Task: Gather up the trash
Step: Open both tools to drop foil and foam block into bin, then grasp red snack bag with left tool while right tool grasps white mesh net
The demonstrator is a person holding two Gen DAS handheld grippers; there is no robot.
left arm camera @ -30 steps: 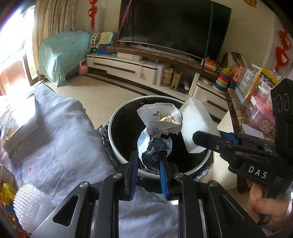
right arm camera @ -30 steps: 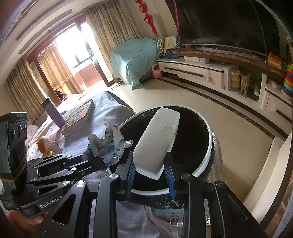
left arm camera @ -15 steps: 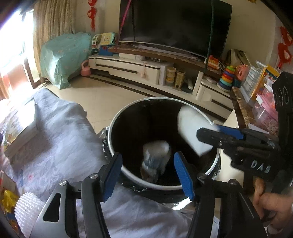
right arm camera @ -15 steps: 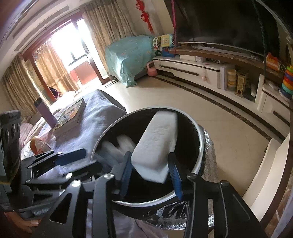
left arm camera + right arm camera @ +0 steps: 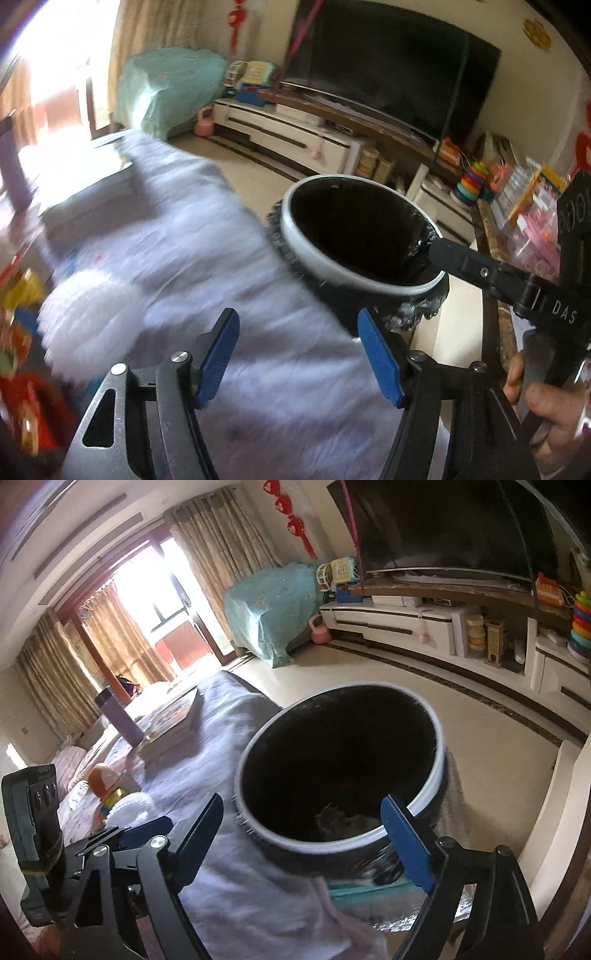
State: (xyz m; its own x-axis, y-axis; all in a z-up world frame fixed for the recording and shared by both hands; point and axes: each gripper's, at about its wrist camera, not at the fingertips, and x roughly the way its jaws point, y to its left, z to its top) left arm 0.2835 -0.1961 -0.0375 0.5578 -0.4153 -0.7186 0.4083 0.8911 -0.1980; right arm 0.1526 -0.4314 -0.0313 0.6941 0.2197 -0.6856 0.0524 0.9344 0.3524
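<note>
Left wrist view shows the left tool (image 5: 297,354) over the grey-white cloth (image 5: 192,258) that covers the counter, its blue pads spreading apart with nothing between them. The lined trash bin (image 5: 295,236) stands just beyond and to the right, and the right tool (image 5: 436,248) reaches in over its far rim. By the look of it, the drop is finished and the step in hand is the turn back for more litter; the next move calls for swinging left to the pale, fuzzy lump (image 5: 85,314) and the coloured wrappers at the counter's edge. Motion blur smears all of these, so what they are cannot be told.

Right wrist view shows the right tool (image 5: 303,830) above the bin's mouth, its jaws widening and empty. Crumpled trash (image 5: 343,818) lies dimly at the bottom; the dark liner hides the rest.
</note>
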